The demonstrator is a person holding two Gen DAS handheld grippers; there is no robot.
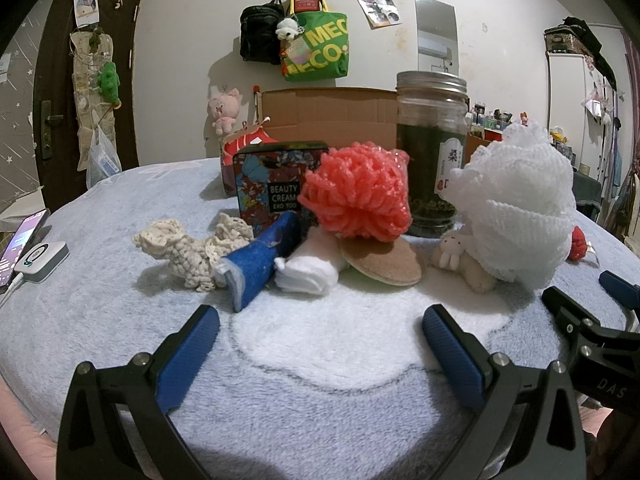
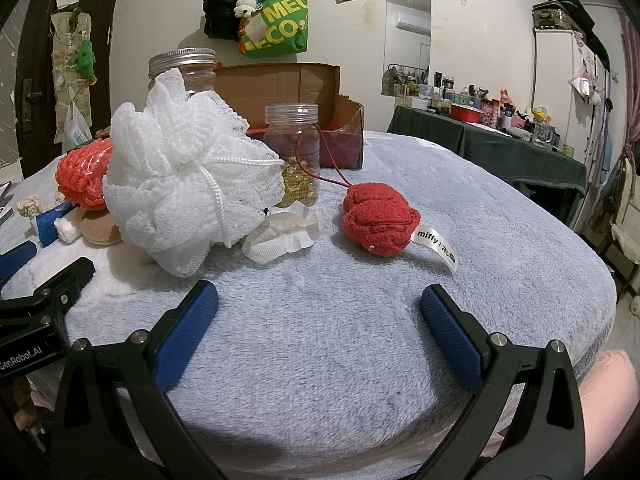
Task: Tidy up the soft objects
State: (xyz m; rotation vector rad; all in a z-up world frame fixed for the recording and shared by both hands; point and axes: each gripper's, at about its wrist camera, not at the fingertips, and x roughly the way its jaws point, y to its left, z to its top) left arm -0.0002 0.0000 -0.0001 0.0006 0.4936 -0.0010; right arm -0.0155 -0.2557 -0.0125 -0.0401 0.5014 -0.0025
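We found both tongs, left [image 1: 320, 326] and right [image 2: 319, 304], spread and empty above the blanket [image 2: 320, 340]; the red plush [image 2: 378, 220] lay just beyond the right; we advised a centred, gentle pinch, clear of its cord.

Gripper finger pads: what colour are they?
Blue pads, clearest in the right wrist view.

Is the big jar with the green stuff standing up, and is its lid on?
Yes, the jar stands upright on the blanket, and its silver lid sits on top, shut.
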